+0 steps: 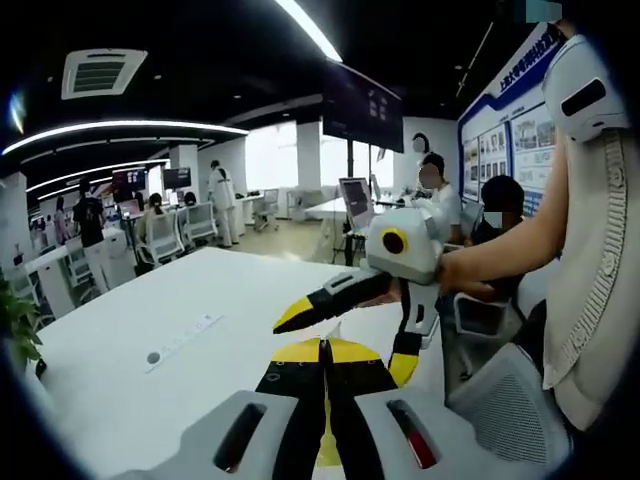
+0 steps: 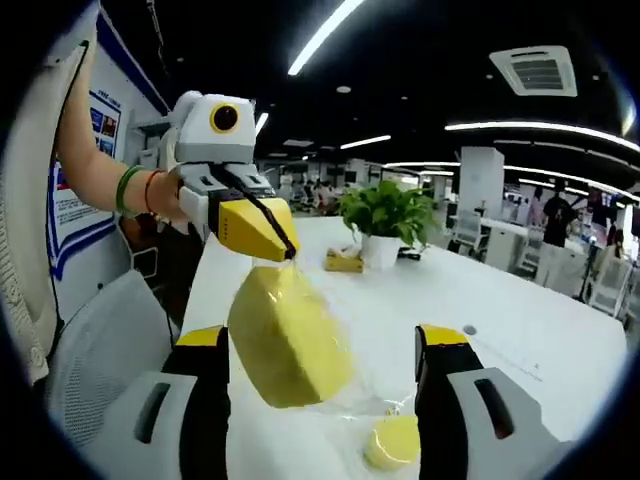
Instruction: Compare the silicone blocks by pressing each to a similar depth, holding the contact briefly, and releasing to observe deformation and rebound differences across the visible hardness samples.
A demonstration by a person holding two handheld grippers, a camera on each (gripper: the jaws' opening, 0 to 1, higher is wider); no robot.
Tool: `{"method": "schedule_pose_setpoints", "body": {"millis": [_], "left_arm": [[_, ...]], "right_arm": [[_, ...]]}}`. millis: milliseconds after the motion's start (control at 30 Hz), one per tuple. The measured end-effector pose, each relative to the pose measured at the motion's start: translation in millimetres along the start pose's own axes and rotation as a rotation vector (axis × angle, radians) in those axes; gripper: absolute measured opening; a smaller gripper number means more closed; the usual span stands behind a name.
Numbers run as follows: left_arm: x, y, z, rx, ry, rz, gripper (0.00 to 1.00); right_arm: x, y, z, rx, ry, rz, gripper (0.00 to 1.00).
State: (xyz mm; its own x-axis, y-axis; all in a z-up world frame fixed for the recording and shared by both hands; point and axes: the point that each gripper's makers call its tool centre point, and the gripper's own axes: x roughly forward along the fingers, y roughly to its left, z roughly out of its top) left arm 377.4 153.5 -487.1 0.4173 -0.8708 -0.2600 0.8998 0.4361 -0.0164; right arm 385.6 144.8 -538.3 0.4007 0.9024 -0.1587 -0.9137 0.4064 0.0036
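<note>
Yellow block hanging over the white table [image 2: 560,330]

A potted plant [image 2: 385,215] stands behind. The left gripper [image 2: 275,245] – jaws together – pinches the yellow silicone block [image 2: 288,338] by its top, long axis slanting; right gripper [image 2: 322,375] jaws apart. A small round block [image 2: 392,443] lies below.

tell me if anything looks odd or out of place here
One thing: the large yellow block hangs in the air, dangling in clear wrap from the left gripper, not resting on the white table. A small yellow piece lies on the table below.
</note>
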Motion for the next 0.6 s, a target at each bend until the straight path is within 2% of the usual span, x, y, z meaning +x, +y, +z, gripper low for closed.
{"method": "schedule_pose_setpoints", "body": {"millis": [67,167,333,400,600], "left_arm": [[0,1.7,-1.9,-0.008,0.002,0.007,0.00],[-1,3.1,-4.9,-0.013,0.006,0.010,0.00],[-3,11.6,-14.5,-0.040,0.021,0.031,0.00],[-4,15.2,-21.3,-0.046,0.029,0.040,0.00],[-8,23.3,-40.8,-0.071,0.060,0.056,0.00]], "right_arm": [[-5,2,-4.3,0.033,-0.002,-0.017,0.82],[-17,5,-17.1,0.061,0.018,-0.058,0.84],[-40,11,-18.0,0.218,-0.083,-0.138,0.93],[-49,14,-24.5,0.250,-0.080,-0.161,0.96],[-70,21,-48.1,0.294,-0.062,-0.230,0.96]]}}
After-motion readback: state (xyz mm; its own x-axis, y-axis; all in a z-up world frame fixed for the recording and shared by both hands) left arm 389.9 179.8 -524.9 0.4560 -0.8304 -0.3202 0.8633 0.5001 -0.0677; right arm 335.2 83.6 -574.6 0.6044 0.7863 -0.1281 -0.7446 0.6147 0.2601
